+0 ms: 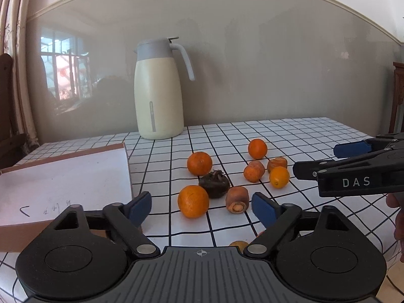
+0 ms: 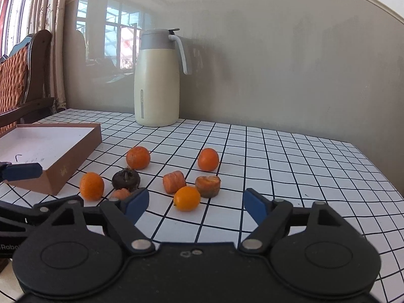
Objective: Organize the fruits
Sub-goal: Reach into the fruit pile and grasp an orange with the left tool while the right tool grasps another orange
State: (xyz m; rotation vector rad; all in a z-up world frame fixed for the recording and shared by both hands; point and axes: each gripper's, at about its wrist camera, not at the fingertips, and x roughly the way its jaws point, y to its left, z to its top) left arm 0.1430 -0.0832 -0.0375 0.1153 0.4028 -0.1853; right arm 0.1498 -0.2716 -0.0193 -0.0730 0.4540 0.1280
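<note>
Several oranges lie on the checked tablecloth, among them a near one (image 1: 193, 201) (image 2: 91, 185), a far-left one (image 1: 199, 163) (image 2: 138, 157) and a small yellow-orange one (image 1: 279, 177) (image 2: 187, 198). A dark shrivelled fruit (image 1: 214, 183) (image 2: 126, 179) and several carrot stubs (image 1: 237, 199) (image 2: 174, 181) lie among them. My left gripper (image 1: 202, 208) is open and empty, just short of the near orange. My right gripper (image 2: 195, 205) is open and empty, close before the yellow-orange fruit; it also shows at the right in the left wrist view (image 1: 315, 160).
A shallow brown box with a white inside (image 1: 63, 176) (image 2: 48, 149) lies at the left. A cream thermos jug (image 1: 157, 91) (image 2: 157, 78) stands at the back by the wall. A wooden chair (image 2: 22, 75) stands beyond the table's left edge.
</note>
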